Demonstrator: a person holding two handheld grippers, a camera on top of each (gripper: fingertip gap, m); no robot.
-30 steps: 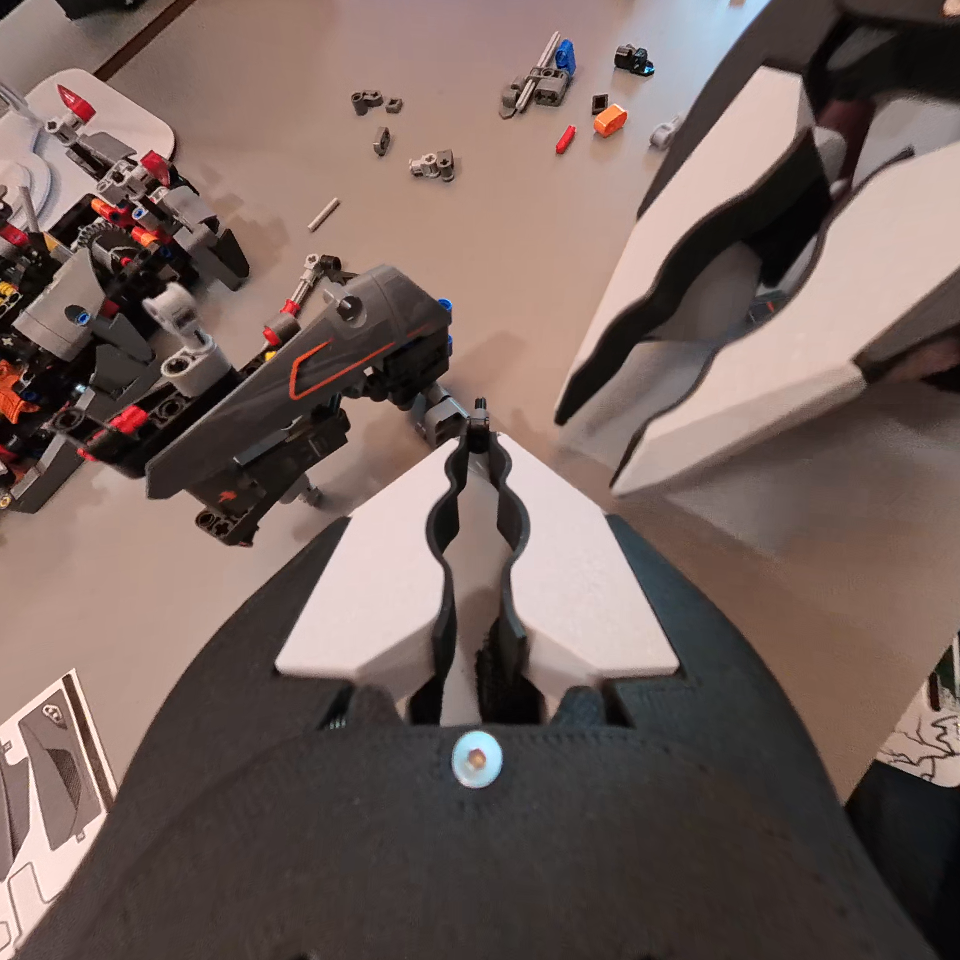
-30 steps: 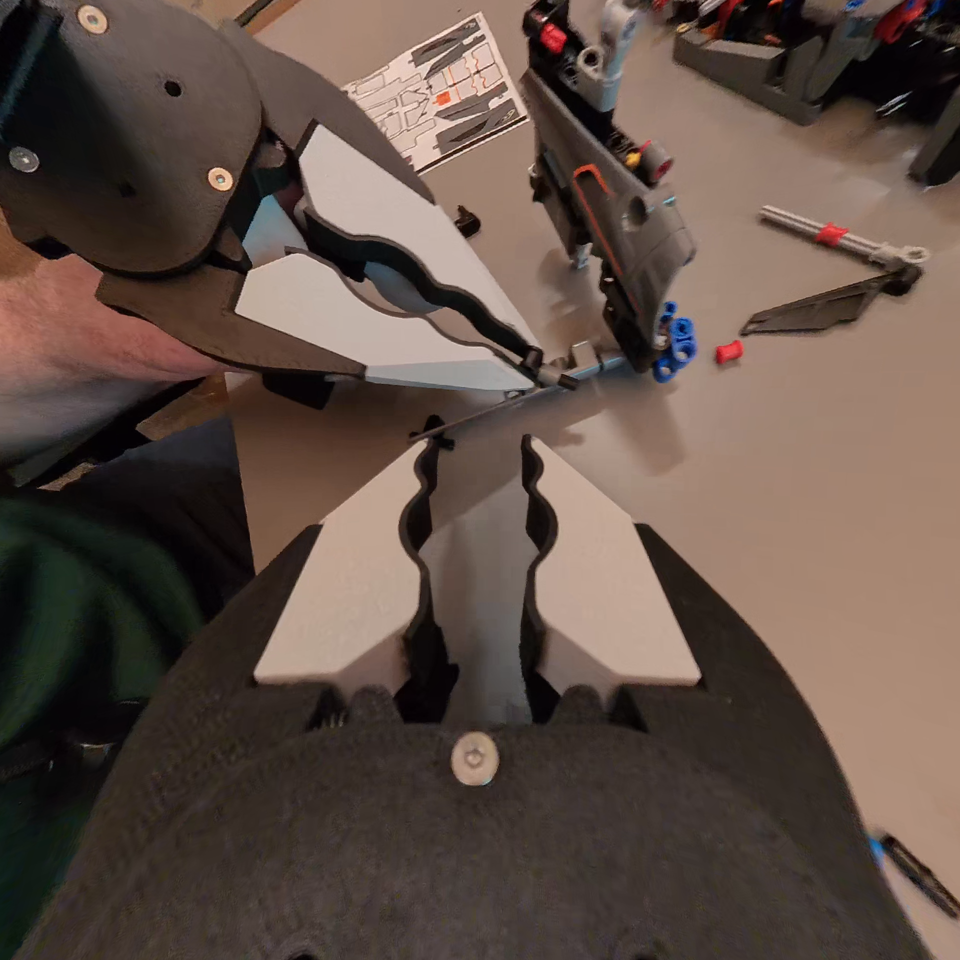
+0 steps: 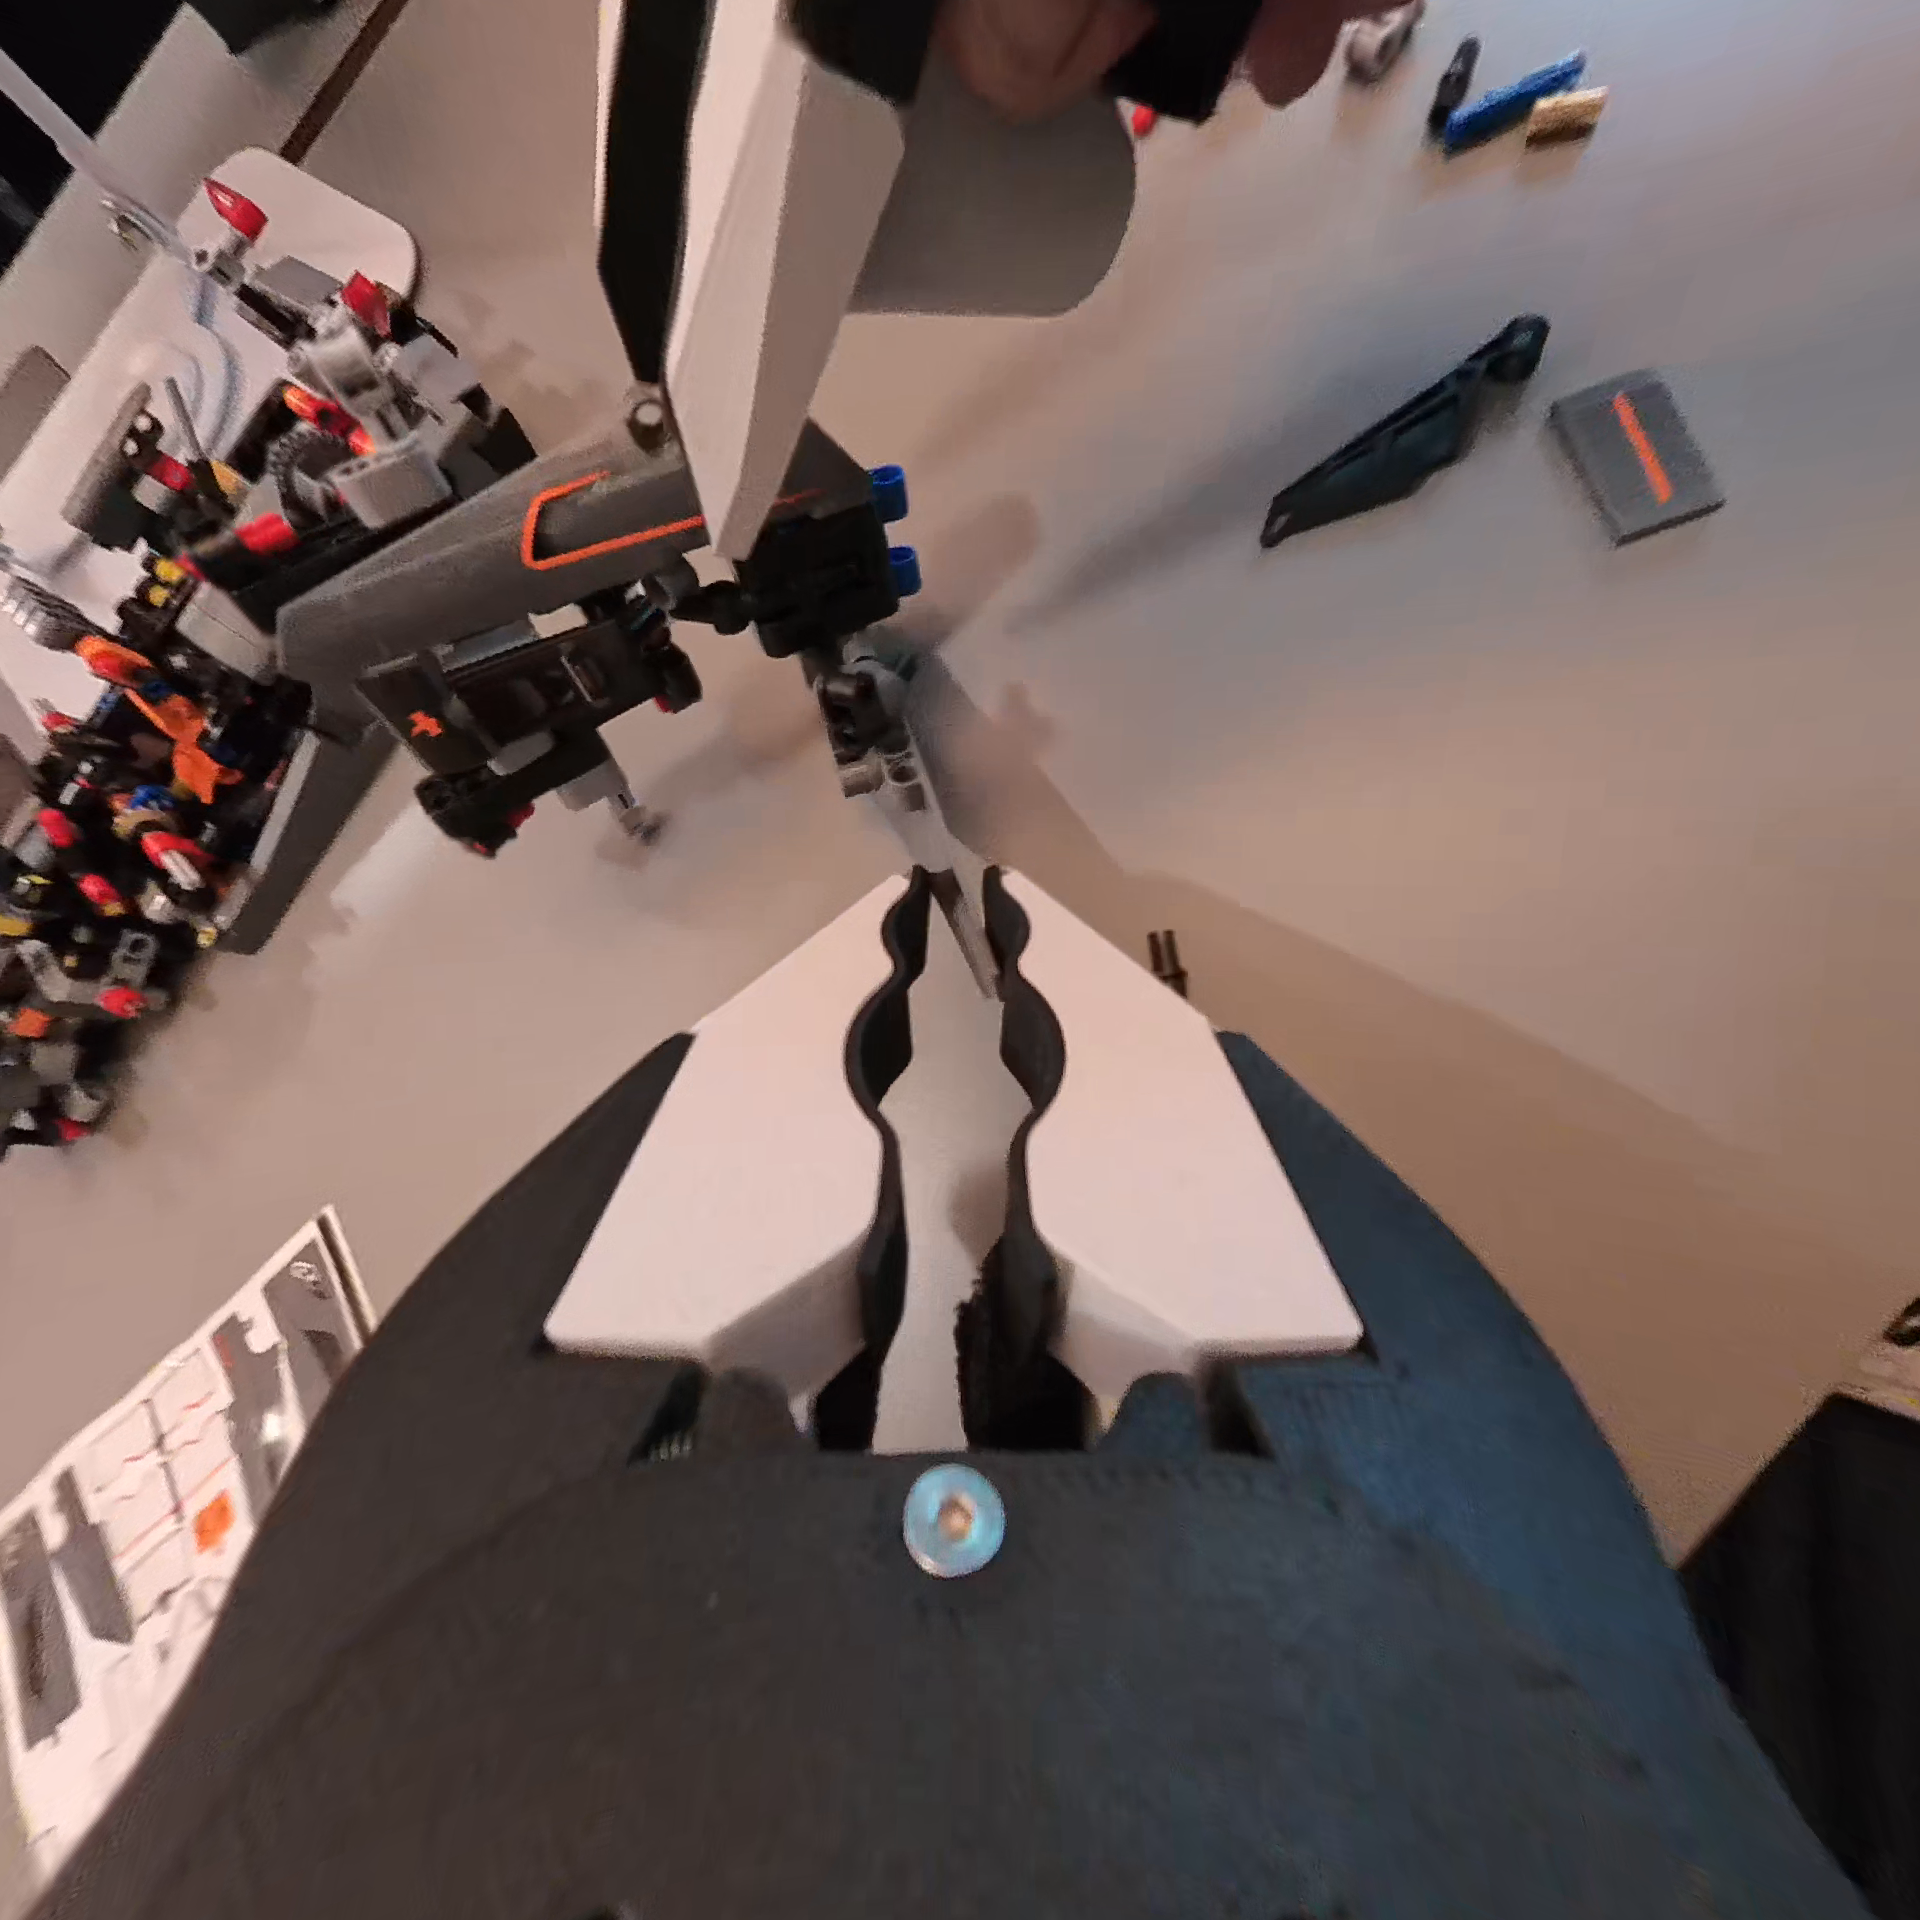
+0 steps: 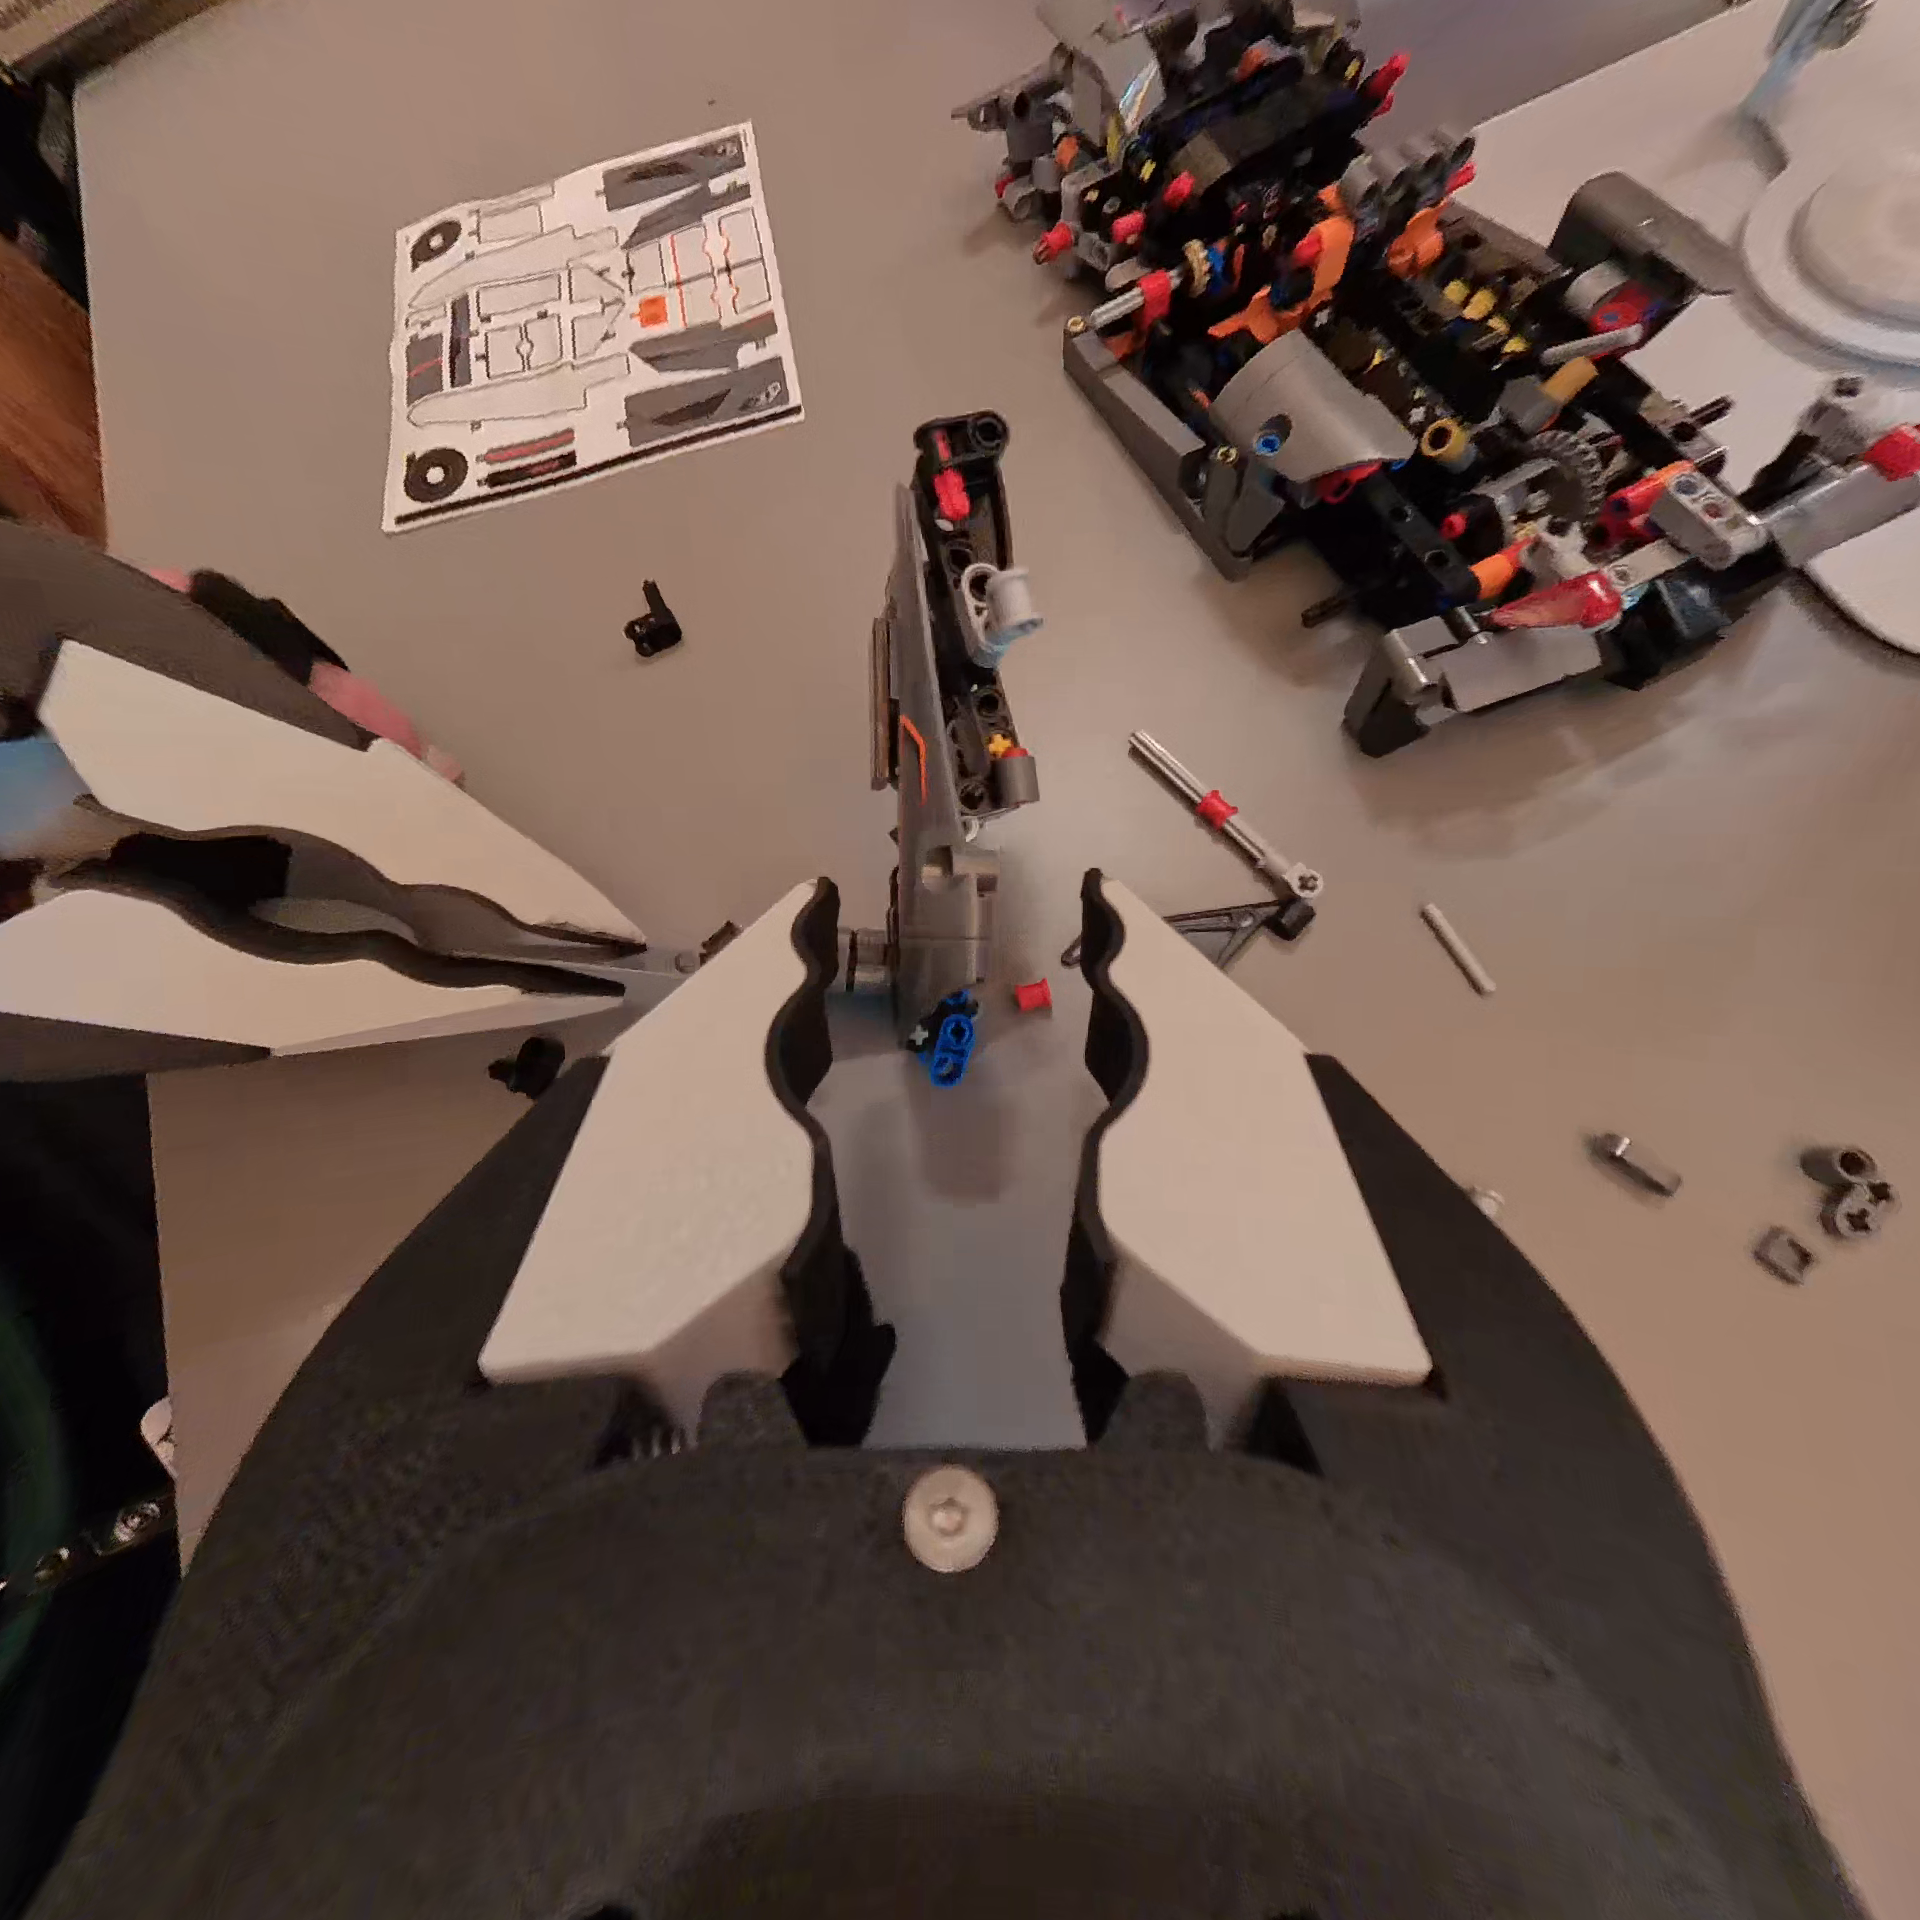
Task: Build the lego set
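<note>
Two hand-held grippers work over one grey tabletop (image 4: 1558, 1558). The left hand-held gripper (image 3: 952, 883) has its white fingers drawn together on a thin light-grey lego beam (image 3: 940, 831) that runs toward 12 o'clock into the dark grey lego side panel with an orange stripe (image 3: 582, 520). The right hand-held gripper (image 4: 951, 904) has its fingers spread apart, with the panel's near end between the tips; whether they touch it I cannot tell.

One large black, grey and orange lego chassis (image 4: 1403, 343) sits at 1 o'clock in the right wrist view, and one white sticker sheet (image 4: 597, 322) at 11 o'clock.

Only the right wrist view shows one grey axle with a red bush (image 4: 1216, 816) at 2 o'clock. Only the left wrist view shows one small dark grey tile with an orange line (image 3: 1636, 457) and one black curved blade piece (image 3: 1403, 436), both at 2 o'clock.
</note>
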